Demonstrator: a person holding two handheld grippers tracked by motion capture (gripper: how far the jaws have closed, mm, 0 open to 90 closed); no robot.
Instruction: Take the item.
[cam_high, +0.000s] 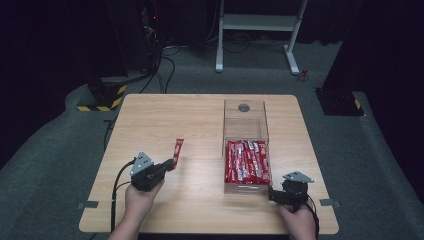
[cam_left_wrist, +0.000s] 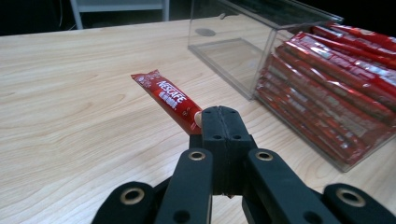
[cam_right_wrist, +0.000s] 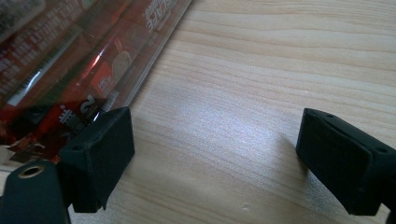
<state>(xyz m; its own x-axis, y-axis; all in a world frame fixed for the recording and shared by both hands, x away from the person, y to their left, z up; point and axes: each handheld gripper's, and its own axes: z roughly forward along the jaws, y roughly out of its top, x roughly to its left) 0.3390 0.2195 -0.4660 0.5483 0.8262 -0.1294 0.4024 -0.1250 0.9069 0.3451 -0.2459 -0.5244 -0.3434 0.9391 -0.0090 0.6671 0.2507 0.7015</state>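
Left gripper view: left claw (cam_left_wrist: 219, 116) clamps and hides the sachet's (cam_left_wrist: 166, 99) end; right claw (cam_right_wrist: 215, 158) gapes.

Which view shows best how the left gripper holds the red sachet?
The left gripper view: the left gripper has its jaws shut on the near end of the sachet, label readable. The high view shows the sachet small, sticking out beyond the gripper.
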